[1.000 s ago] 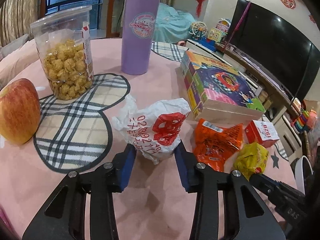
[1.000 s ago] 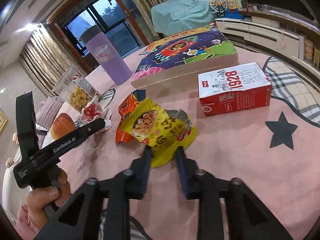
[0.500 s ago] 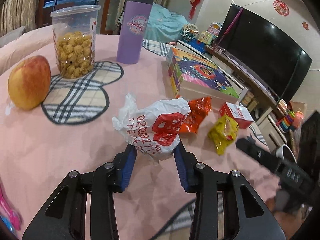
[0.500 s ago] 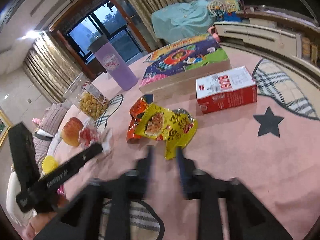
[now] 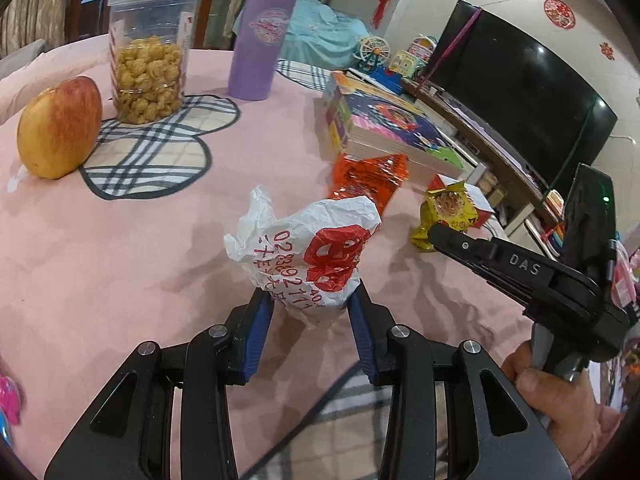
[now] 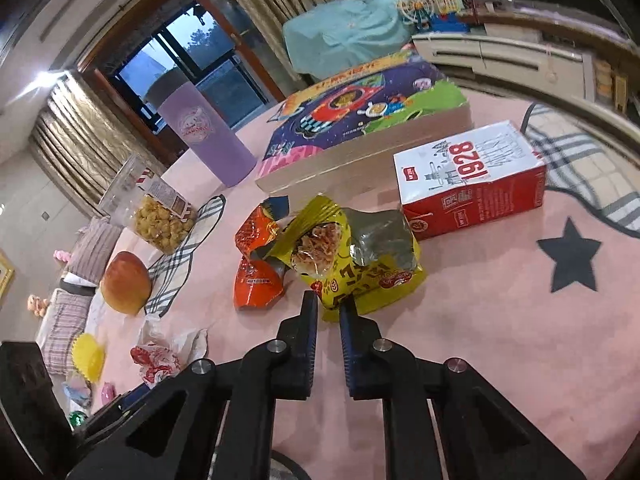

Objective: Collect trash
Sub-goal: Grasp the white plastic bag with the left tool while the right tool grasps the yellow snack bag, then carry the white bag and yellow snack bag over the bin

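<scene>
While the left gripper (image 5: 311, 312) clamps the crumpled white wrapper (image 5: 308, 256) above the pink tablecloth (image 5: 100, 248), the right gripper (image 6: 329, 314) pinches the near edge of the yellow snack bag (image 6: 360, 264). Just left of that bag lies one orange wrapper (image 6: 256, 264); at its far right stands one red carton (image 6: 472, 184), with open cloth on the near right. Only the left view shows the television (image 5: 516, 88); only the right shows the window (image 6: 192, 60). Farther off sit one apple (image 5: 60, 128), one popcorn jar (image 5: 148, 56), one purple tumbler (image 5: 260, 40) and one puzzle box (image 6: 360, 128).
</scene>
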